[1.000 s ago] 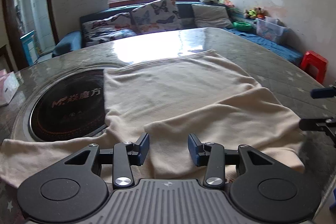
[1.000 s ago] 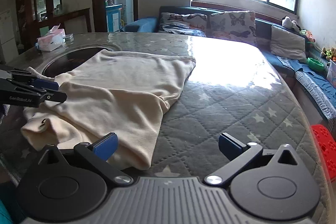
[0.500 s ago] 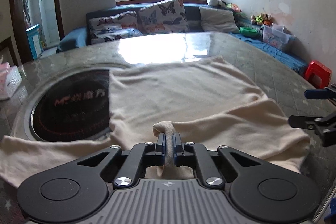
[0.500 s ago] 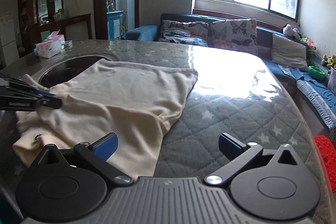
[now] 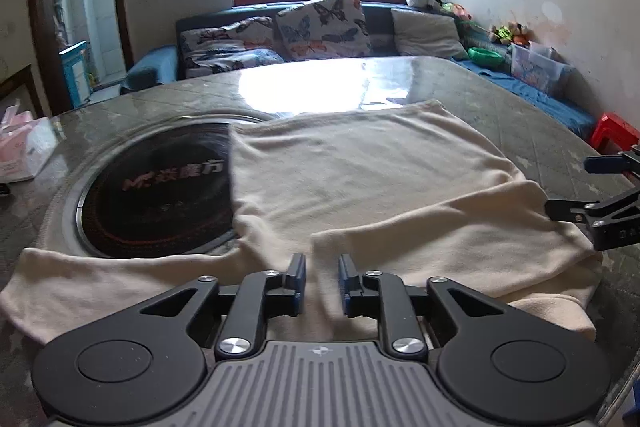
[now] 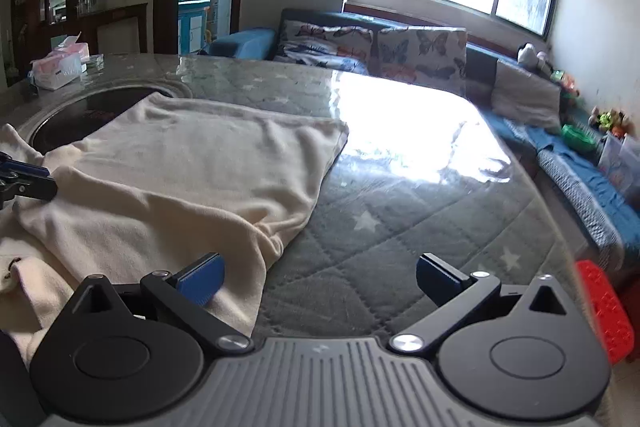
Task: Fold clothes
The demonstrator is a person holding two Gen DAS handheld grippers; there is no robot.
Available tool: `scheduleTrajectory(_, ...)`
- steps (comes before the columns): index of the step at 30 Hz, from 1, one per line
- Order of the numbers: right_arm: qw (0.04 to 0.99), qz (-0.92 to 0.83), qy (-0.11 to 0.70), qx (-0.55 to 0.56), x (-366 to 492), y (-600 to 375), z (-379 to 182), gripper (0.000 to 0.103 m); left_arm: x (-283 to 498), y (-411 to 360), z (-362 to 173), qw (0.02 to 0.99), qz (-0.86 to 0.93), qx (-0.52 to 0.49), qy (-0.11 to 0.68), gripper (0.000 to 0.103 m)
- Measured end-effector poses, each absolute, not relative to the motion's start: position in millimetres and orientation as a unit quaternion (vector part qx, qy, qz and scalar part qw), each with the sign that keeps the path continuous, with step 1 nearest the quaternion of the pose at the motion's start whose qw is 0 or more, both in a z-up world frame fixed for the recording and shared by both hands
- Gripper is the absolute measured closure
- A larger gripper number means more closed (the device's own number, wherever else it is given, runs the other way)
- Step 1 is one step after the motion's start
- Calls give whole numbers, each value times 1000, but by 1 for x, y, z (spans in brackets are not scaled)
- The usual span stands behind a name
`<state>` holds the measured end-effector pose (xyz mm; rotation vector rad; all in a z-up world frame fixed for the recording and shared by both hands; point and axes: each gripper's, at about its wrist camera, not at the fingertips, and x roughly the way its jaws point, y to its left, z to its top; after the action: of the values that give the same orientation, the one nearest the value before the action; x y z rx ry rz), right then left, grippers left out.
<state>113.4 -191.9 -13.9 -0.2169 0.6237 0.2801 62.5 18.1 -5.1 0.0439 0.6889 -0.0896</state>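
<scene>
Cream fleece, a soft garment (image 5: 360, 187), lies spread over the near part of the counter (image 6: 400, 195), whose quilted grey cover with white stars sits under a shiny clear sheet. Its far hem runs roughly parallel to the counter's far edge, well short of it, and one side of the cloth overlaps a round black inset plate (image 5: 160, 195) with printed lettering, set into the counter toward its left side. A fold of the garment lies doubled over itself along the near edge, with a sleeve-like strip trailing toward the near left corner. At that near edge the left tool (image 5: 322, 277) points down at the fabric; its jaws have just been opening and now stand a narrow gap apart, with cloth lying below and between them but the blue pads not pressing on it. Toward the near right corner the right tool (image 6: 316, 277) has its jaws spread wide, one blue pad (image 6: 202, 277) over the garment's edge and the other over bare quilted cover, gripping nothing. Near the far left corner of the counter sits a pink and white tissue pack (image 6: 60, 65). Beyond the far edge stands a blue sofa (image 5: 168, 67) with butterfly cushions (image 5: 324, 27).
</scene>
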Motion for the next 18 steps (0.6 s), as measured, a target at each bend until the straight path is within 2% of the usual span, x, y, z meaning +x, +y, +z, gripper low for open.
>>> scheduleTrajectory(1,937,139,303,-105,112,-191,-12,0,59,23,-4,941,-37,19,336,70)
scheduleTrajectory(2,937,142,302,-107,110,-189,-12,0,56,27,-4,942,-30,17,334,66)
scheduleTrajectory(4,933,144,306,-123,109,-184,-14,0,51,39,-3,943,-13,13,334,66)
scheduleTrajectory(7,930,148,305,-145,105,-176,-15,0,41,60,-4,941,21,2,337,58)
scheduleTrajectory(14,926,192,277,-170,99,-149,3,0,23,105,-8,936,107,-14,336,48)
scheduleTrajectory(18,917,227,272,-184,100,-124,5,0,14,134,-8,930,157,-41,330,46)
